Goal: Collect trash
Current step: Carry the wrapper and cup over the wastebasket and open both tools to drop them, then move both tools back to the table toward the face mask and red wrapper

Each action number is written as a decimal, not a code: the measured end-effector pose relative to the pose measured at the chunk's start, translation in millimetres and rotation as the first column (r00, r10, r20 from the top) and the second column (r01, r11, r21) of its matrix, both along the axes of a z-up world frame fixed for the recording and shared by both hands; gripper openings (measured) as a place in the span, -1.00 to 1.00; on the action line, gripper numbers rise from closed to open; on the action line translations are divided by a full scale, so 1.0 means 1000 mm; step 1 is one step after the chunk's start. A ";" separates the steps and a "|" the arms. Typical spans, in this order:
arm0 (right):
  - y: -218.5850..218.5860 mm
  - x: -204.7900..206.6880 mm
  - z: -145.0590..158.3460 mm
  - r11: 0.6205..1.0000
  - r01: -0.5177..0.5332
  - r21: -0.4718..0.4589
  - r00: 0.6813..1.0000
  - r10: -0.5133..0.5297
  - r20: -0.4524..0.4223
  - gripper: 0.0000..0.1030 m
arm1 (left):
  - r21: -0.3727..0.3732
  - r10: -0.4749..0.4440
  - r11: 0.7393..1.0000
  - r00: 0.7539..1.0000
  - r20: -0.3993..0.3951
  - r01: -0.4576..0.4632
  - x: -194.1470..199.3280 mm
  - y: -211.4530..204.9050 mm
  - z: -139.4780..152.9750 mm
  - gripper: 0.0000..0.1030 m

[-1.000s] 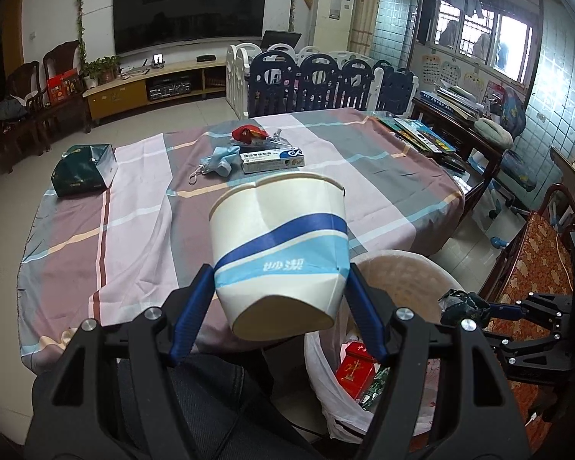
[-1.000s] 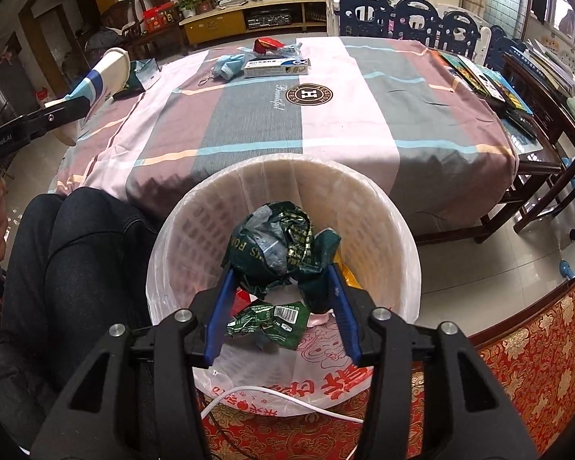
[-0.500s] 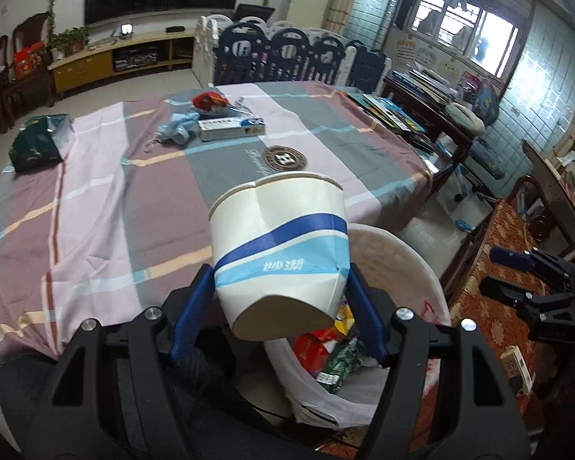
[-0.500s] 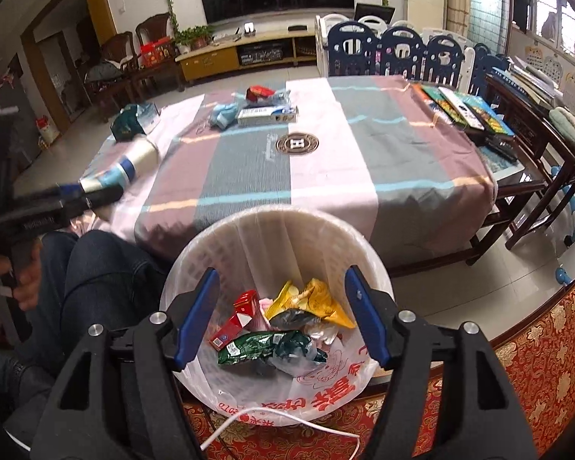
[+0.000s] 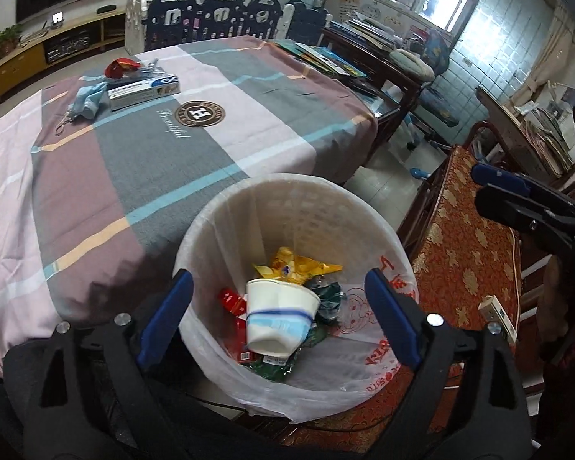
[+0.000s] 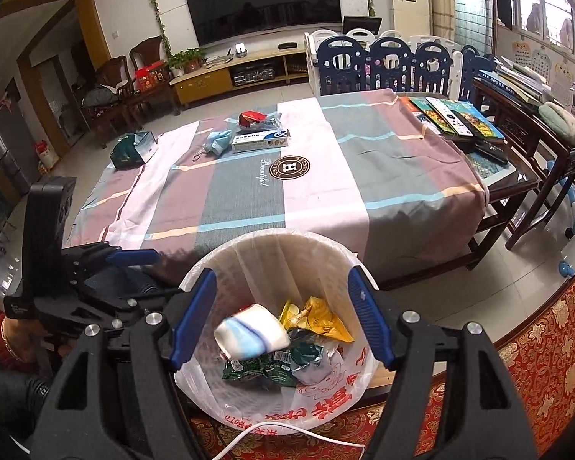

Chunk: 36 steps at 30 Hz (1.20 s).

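Left wrist, crumpled paper cup (image 5: 278, 318), round plastic-lined bin (image 5: 375, 226)

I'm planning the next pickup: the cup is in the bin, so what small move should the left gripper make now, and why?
Probably lift the left gripper away from the bin. Its jaws are opening with nothing between them; the paper cup lies among the wrappers. A blue mask and a box remain on the table.

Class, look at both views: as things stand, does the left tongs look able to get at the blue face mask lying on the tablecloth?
Probably yes. The left tongs hang empty over the bin, jaws opening. The blue face mask lies uncovered at the table's far side, apart from the box, with bare tablecloth between. It needs a long reach.
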State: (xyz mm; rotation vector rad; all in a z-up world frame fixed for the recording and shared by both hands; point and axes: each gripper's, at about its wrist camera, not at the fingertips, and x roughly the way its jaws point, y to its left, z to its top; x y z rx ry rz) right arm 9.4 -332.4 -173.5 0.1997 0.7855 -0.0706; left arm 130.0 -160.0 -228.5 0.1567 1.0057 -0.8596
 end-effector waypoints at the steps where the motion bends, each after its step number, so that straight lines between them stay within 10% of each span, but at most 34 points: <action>1: 0.001 0.001 -0.002 1.000 0.001 0.002 1.000 -0.001 -0.004 0.38 | 0.007 0.034 0.999 0.999 0.000 -0.034 0.005 0.007 0.001 0.76; 14: 0.029 0.032 -0.005 0.999 -0.041 -0.008 0.999 0.041 -0.026 0.48 | 0.048 0.318 0.944 0.940 0.122 -0.326 0.040 0.079 0.025 0.78; 36: 0.080 0.099 -0.016 0.992 -0.127 -0.014 0.990 0.126 -0.061 0.49 | 0.019 0.485 0.871 0.866 0.120 -0.490 0.067 0.146 0.014 0.80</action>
